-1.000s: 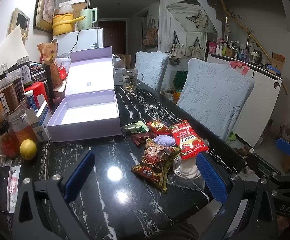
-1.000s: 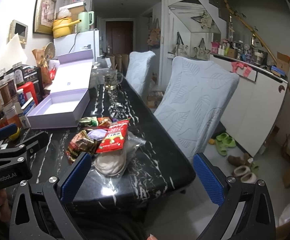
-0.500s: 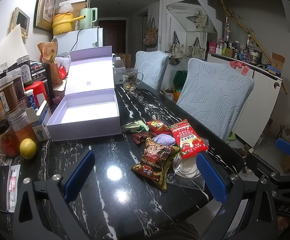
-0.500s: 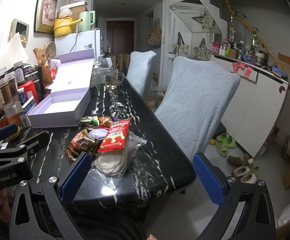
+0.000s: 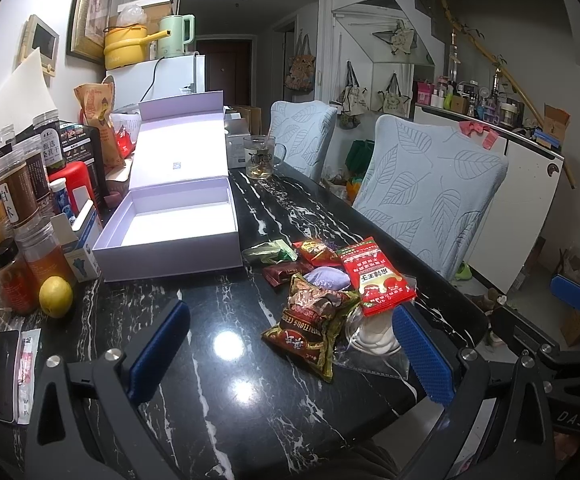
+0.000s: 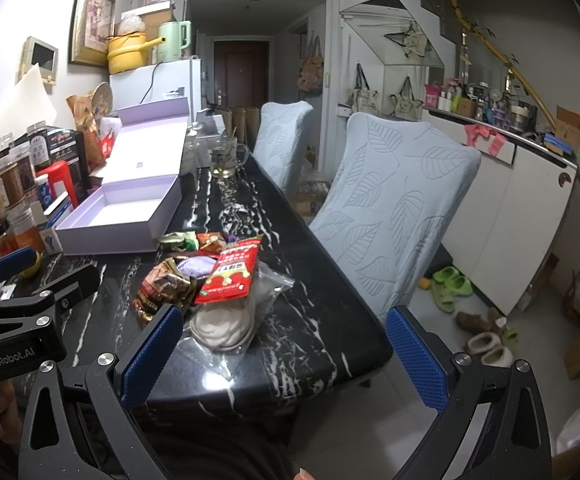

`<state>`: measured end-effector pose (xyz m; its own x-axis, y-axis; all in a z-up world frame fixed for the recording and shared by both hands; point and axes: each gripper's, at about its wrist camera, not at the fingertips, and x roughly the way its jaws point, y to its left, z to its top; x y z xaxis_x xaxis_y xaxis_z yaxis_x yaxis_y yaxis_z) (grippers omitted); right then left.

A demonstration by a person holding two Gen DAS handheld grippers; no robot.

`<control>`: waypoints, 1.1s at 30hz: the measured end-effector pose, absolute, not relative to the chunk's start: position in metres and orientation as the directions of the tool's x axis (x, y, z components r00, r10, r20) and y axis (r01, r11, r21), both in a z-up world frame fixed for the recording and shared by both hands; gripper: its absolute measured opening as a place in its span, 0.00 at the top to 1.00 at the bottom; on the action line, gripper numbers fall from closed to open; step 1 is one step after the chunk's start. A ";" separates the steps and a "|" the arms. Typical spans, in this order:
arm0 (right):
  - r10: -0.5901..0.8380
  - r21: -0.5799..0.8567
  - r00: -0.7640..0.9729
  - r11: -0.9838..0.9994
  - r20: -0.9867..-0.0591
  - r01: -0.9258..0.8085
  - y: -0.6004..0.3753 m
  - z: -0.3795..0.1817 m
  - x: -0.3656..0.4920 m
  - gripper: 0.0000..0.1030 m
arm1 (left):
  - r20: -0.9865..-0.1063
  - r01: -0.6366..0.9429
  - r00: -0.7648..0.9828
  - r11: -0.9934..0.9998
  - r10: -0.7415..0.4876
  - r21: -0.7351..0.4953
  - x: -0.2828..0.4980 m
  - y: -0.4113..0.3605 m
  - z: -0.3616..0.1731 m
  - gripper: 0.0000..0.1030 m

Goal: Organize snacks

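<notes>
A heap of snack packets lies on the black marble table (image 5: 225, 392): a red packet (image 5: 374, 276) on top, a brown-and-gold bag (image 5: 310, 328), a purple sweet (image 5: 326, 279), a clear bag with a white bun (image 5: 374, 340), and small green (image 5: 267, 252) and red (image 5: 316, 251) wrappers. An open lilac box (image 5: 177, 216) stands empty behind the heap, lid upright. My left gripper (image 5: 290, 356) hovers open near the table's front edge, just short of the heap. My right gripper (image 6: 285, 354) is open too, at the table's near right corner, with the red packet (image 6: 231, 274) ahead of it.
Jars and bottles (image 5: 17, 200), a lemon (image 5: 55, 297) and a phone (image 5: 3, 360) crowd the table's left side. A glass mug (image 5: 261, 158) stands behind the box. Two leaf-patterned chairs (image 5: 426, 196) line the right edge. Slippers (image 6: 450, 284) lie on the floor.
The right gripper has edged slightly toward the heap. The left gripper and the snacks have hardly moved.
</notes>
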<state>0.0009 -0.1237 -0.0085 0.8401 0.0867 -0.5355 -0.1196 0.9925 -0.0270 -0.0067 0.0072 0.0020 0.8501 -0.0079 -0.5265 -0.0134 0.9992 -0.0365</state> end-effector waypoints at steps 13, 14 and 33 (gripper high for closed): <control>0.090 -0.023 0.836 0.992 -0.541 -0.122 -0.122 -0.012 0.001 0.00 | -0.536 -0.010 0.844 0.999 -0.012 -0.039 -0.006 0.004 -0.010 0.00; 0.092 -0.021 0.834 0.992 -0.544 -0.123 -0.122 -0.013 0.002 0.00 | -0.538 -0.009 0.843 0.999 -0.014 -0.039 -0.006 0.003 -0.011 0.00; 0.142 0.037 0.779 0.988 -0.610 -0.151 -0.131 -0.043 0.025 0.00 | -0.623 0.106 0.766 0.987 -0.159 -0.121 0.061 0.030 -0.042 0.00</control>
<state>0.0250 -0.1314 -0.0430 0.7793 0.1417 -0.6104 -0.1507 0.9879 0.0369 0.0609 0.0301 -0.0422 0.7660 -0.1587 -0.6230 0.1062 0.9870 -0.1209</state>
